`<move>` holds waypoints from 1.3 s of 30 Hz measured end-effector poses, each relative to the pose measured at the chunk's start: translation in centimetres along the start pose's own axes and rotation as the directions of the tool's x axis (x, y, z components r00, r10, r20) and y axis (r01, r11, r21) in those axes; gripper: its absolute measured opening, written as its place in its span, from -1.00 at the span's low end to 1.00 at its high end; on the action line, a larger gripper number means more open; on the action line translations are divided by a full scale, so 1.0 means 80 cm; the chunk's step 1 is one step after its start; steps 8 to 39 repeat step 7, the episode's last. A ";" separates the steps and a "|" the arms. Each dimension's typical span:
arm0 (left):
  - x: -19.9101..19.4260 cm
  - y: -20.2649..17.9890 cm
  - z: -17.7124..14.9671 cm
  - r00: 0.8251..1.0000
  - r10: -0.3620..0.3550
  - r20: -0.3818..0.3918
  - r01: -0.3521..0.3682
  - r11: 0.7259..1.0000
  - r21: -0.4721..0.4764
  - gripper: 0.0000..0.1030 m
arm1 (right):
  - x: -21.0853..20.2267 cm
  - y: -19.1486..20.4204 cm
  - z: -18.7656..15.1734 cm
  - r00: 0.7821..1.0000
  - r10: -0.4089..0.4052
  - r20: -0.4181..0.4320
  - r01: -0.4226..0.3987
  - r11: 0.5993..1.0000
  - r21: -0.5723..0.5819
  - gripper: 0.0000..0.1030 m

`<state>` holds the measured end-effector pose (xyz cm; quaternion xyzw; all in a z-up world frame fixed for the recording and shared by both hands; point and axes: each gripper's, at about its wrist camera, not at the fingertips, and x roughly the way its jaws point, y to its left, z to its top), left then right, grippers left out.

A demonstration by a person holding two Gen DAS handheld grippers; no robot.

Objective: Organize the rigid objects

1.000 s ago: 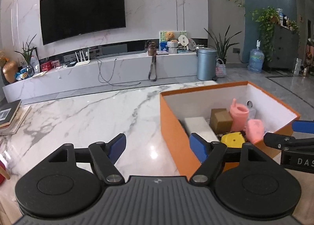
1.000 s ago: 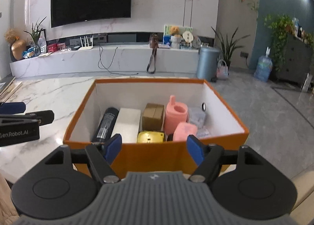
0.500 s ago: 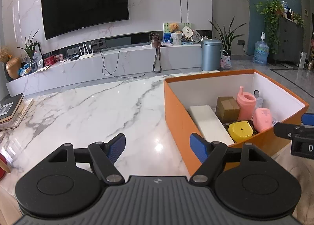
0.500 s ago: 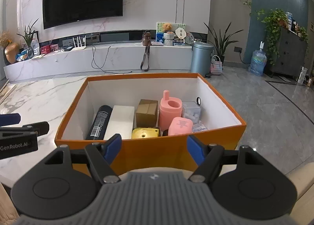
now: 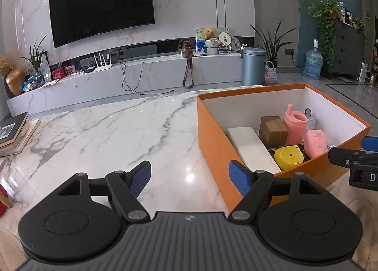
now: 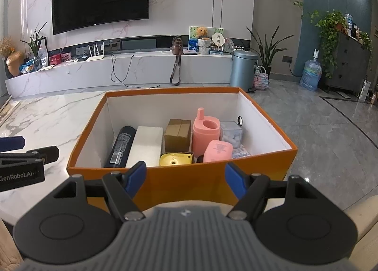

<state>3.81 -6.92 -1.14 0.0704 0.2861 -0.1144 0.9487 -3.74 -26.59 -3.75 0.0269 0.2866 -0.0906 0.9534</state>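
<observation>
The left gripper (image 5: 189, 175) has eased back a little from the orange box (image 5: 213, 134), so more of the white block (image 5: 251, 147) and yellow case (image 5: 288, 157) inside shows, off toward its two o'clock; nothing in the box has shifted

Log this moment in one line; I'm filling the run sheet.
left gripper: open, empty | right gripper: open, empty | orange box: packed with items | marble table
</observation>
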 end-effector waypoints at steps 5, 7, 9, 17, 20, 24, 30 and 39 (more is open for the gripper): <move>-0.002 0.001 0.000 1.000 -0.003 -0.001 0.003 1.000 -0.010 0.72 | 0.000 0.000 0.000 1.000 0.000 -0.001 0.000 1.000 0.000 0.43; -0.002 0.002 0.001 1.000 0.000 0.001 0.000 1.000 -0.011 0.75 | 0.000 0.000 0.000 1.000 0.000 -0.001 0.000 1.000 0.000 0.43; -0.002 0.002 0.001 1.000 0.000 0.001 0.000 1.000 -0.011 0.75 | 0.000 0.000 0.000 1.000 0.000 -0.001 0.000 1.000 0.000 0.43; -0.002 0.002 0.001 1.000 0.000 0.001 0.000 1.000 -0.011 0.75 | 0.000 0.000 0.000 1.000 0.000 -0.001 0.000 1.000 0.000 0.43; -0.002 0.002 0.001 1.000 0.000 0.001 0.000 1.000 -0.011 0.75 | 0.000 0.000 0.000 1.000 0.000 -0.001 0.000 1.000 0.000 0.43; -0.002 0.002 0.001 1.000 0.000 0.001 0.000 1.000 -0.011 0.75 | 0.000 0.000 0.000 1.000 0.000 -0.001 0.000 1.000 0.000 0.43; -0.002 0.002 0.001 1.000 0.000 0.001 0.000 1.000 -0.011 0.75 | 0.000 0.000 0.000 1.000 0.000 -0.001 0.000 1.000 0.000 0.43; -0.002 0.002 0.001 1.000 0.000 0.001 0.000 1.000 -0.011 0.75 | 0.000 0.000 0.000 1.000 0.000 -0.001 0.000 1.000 0.000 0.43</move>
